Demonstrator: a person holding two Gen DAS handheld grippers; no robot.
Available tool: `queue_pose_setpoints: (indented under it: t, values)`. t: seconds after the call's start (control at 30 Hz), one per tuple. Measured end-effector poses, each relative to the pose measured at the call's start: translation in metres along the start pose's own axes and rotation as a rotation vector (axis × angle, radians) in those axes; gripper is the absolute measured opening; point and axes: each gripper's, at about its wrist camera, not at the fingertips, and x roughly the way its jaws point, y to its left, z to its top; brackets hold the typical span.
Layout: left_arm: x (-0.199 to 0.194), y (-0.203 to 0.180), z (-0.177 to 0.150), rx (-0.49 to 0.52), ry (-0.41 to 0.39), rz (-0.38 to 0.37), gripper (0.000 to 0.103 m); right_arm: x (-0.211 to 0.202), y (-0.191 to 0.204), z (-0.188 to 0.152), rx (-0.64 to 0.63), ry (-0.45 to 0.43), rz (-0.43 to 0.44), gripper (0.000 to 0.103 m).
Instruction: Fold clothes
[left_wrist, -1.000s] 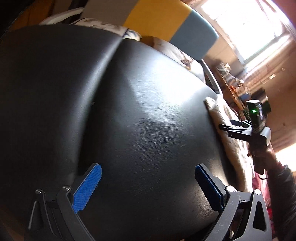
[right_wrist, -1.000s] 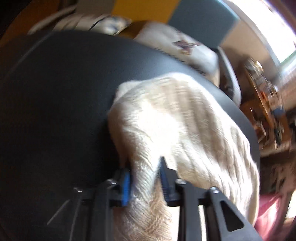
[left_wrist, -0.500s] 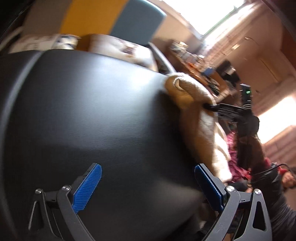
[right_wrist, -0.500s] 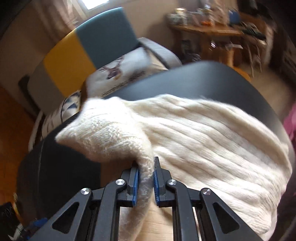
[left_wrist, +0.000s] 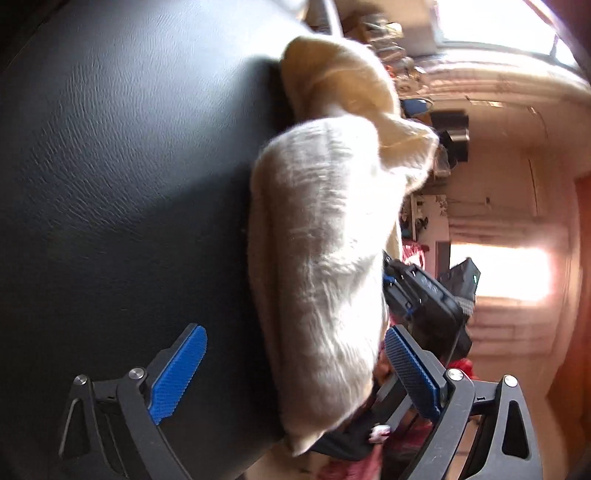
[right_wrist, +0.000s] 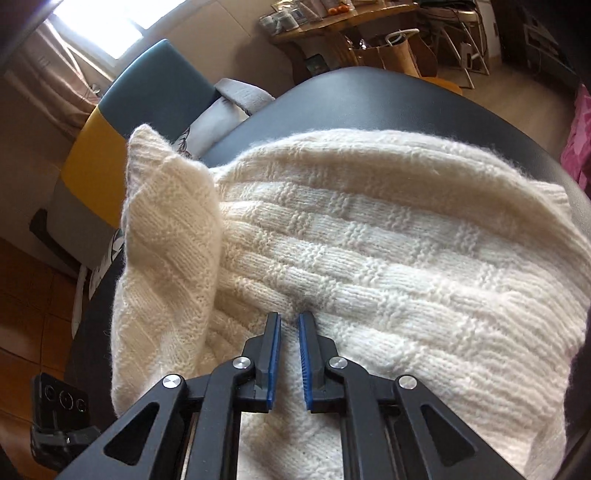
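Observation:
A cream knitted sweater (right_wrist: 369, 258) lies spread over the black leather surface (right_wrist: 388, 92), with one part (right_wrist: 166, 229) folded up at its left. My right gripper (right_wrist: 290, 317) is shut on a pinch of the knit at its near side. In the left wrist view the sweater (left_wrist: 325, 240) runs along the right edge of the black surface (left_wrist: 129, 166). My left gripper (left_wrist: 293, 332) straddles the sweater's near end, wide open with its jaws closing, and its blue pads (left_wrist: 177, 369) are clear of the fabric. The right gripper's black body (left_wrist: 424, 295) sits against the sweater's far side.
A yellow, grey and blue chair (right_wrist: 122, 122) with patterned cushions stands behind the black surface. A cluttered wooden desk (right_wrist: 332, 26) and folding chairs lie farther back. Pink fabric (right_wrist: 580, 136) shows at the right edge. Bright windows glare in both views.
The left gripper swung right across the black surface until the sweater's end lay between its fingers. The right gripper rolled, carried its pinched fold over, and the sweater now lies flatter.

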Motion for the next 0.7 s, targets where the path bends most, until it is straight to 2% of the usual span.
queue_pose_setpoints:
  t: [0.03,0.07,0.1,0.13,0.17,0.3,0.4,0.43,0.5,0.57,0.63,0.7]
  values:
    - [0.0,-0.001,0.002,-0.019,0.003,-0.013,0.092,0.001,0.003,0.0,-0.007,-0.004,-0.002,0.01]
    - [0.001,0.0,0.004,-0.044,0.01,-0.025,0.082,0.003,0.007,-0.001,-0.01,-0.006,-0.003,0.01]
    - [0.003,0.001,0.005,-0.064,0.022,-0.038,0.066,0.004,0.01,-0.001,-0.012,-0.009,-0.004,0.01]
    - [0.006,0.001,0.005,-0.082,0.034,-0.051,0.058,0.004,0.014,-0.001,-0.016,-0.01,-0.005,0.01]
    - [0.008,0.001,0.005,-0.091,0.039,-0.052,0.046,0.004,0.017,-0.002,-0.02,-0.01,-0.008,0.011]
    - [0.01,-0.004,0.005,-0.113,0.017,-0.045,0.026,-0.012,0.036,-0.008,-0.066,-0.035,-0.026,0.013]
    - [-0.005,-0.009,0.008,-0.098,-0.028,-0.041,0.019,-0.029,0.056,-0.025,-0.188,-0.02,-0.08,0.02]
    - [-0.015,-0.015,0.011,-0.074,-0.053,-0.031,0.018,-0.033,0.054,-0.031,-0.219,-0.006,-0.107,0.026]
    - [-0.035,-0.027,0.017,-0.033,-0.089,-0.035,0.017,-0.047,0.038,-0.051,-0.258,0.032,-0.134,0.027]
    - [-0.067,-0.047,0.024,0.032,-0.151,-0.038,0.016,-0.049,0.027,-0.075,-0.25,0.08,-0.12,0.027]
    - [-0.094,-0.069,0.028,0.093,-0.201,-0.046,0.014,-0.04,0.023,-0.088,-0.236,0.107,-0.07,0.027]
    - [-0.114,-0.093,0.028,0.165,-0.237,-0.012,0.012,-0.032,0.041,-0.106,-0.26,0.12,-0.066,0.027]
